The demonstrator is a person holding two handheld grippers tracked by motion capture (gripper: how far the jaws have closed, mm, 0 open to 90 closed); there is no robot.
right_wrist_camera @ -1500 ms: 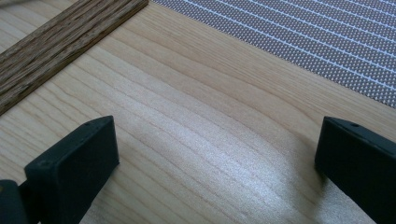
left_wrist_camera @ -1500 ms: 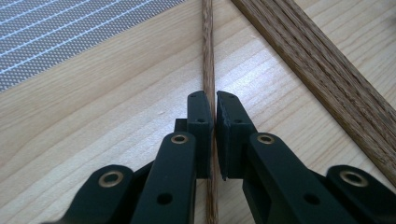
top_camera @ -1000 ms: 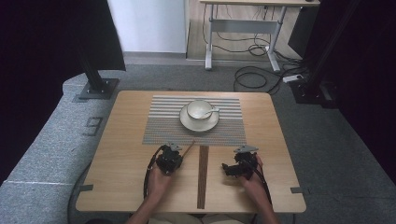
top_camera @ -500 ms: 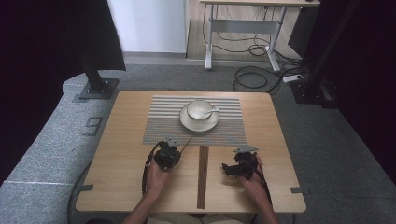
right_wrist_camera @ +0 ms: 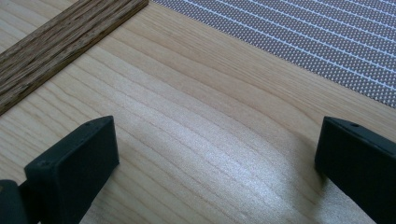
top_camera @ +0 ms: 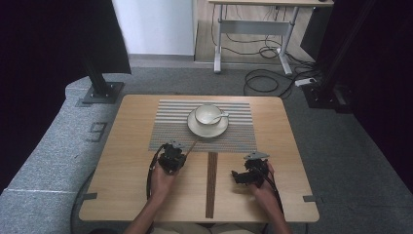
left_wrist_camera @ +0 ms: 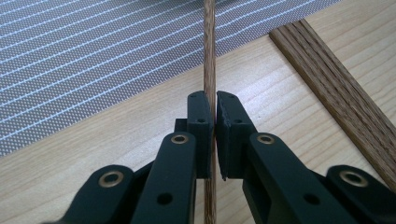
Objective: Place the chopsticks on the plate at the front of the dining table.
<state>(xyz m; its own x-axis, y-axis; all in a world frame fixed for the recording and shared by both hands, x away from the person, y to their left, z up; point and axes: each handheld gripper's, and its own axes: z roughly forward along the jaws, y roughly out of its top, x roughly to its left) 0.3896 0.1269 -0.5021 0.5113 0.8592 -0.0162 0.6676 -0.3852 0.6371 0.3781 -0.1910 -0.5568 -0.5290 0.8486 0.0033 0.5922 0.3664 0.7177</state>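
Observation:
My left gripper [top_camera: 178, 152] [left_wrist_camera: 215, 105] is shut on a thin brown wooden stick [left_wrist_camera: 208, 56], which runs lengthwise between the pads and points out over the striped grey placemat [left_wrist_camera: 93, 56]. From the high view the stick [top_camera: 191, 145] slants from the gripper toward the white saucer [top_camera: 208, 128]. On the saucer stands a white cup [top_camera: 208, 114] with a spoon [top_camera: 222, 116] beside it. My right gripper [top_camera: 239, 174] [right_wrist_camera: 219, 140] is open just above the bare tabletop, with nothing between its fingers [right_wrist_camera: 79, 158].
A dark wooden strip [top_camera: 211, 185] [left_wrist_camera: 336, 93] [right_wrist_camera: 60, 42] lies inlaid down the table's middle, between the two hands. The placemat [top_camera: 170, 122] covers the far middle of the light wooden table [top_camera: 122, 195]. Grey carpet and black stand bases surround the table.
My left gripper has edged slightly toward the placemat with the stick still in it. The right gripper has stayed where it was.

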